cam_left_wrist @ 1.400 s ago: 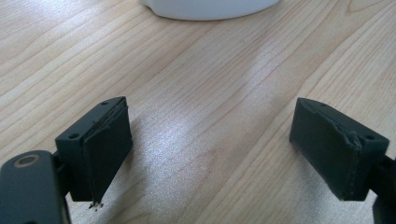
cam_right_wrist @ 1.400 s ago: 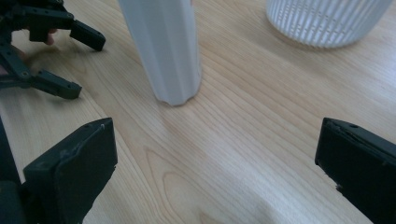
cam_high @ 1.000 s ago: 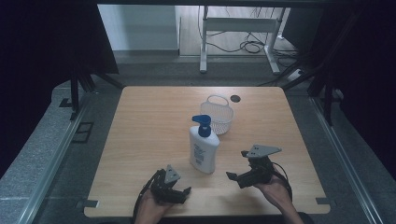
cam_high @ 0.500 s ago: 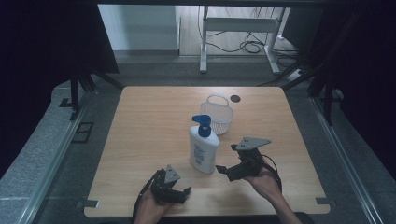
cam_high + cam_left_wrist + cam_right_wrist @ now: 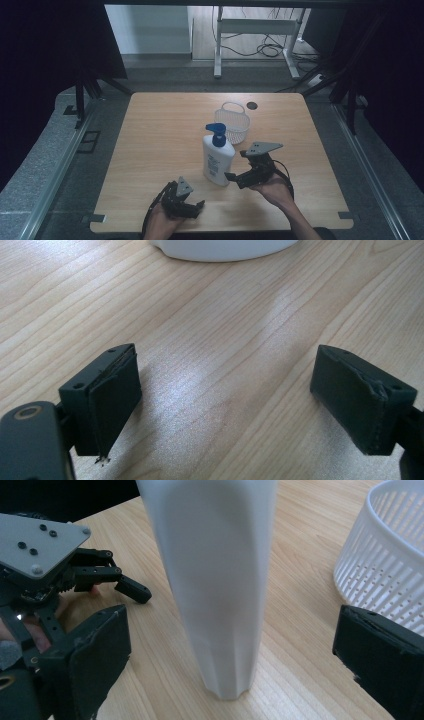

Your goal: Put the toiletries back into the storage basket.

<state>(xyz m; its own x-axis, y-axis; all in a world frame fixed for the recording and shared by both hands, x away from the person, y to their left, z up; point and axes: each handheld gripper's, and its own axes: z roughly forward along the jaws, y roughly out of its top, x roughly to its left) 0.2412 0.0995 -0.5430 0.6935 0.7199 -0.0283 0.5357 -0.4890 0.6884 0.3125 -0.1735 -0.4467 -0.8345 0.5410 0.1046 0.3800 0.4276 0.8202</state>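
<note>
High view, read from the left: the left gripper [image 5: 186, 202] rests low at the table's [image 5: 150, 150] near edge, well short of the work. Its own view shows both jaws spread wide over bare wood, nothing between them, with the white base of the bottle [image 5: 222, 247] just ahead.

At the centre stands the lotion bottle [image 5: 217, 160], upright, white body, blue pump head [image 5: 217, 132], label facing the person. Just behind it, toward the far edge, sits a white slatted basket [image 5: 232, 122], apart from the bottle.

To the right, the right gripper [image 5: 239, 178] points at the bottle's lower body from the side. The right gripper view places the bottle between the two open jaws, neither pad touching it yet; the basket's wall [image 5: 385, 565] shows beyond the right-hand jaw.

Judgement: the step in hand is a side grasp on the bottle. To do it well, the jaws should advance until the body sits fully between the pads, then close squarely on the flat faces, somewhat above the base, so the tall bottle does not tip or twist out.
</note>
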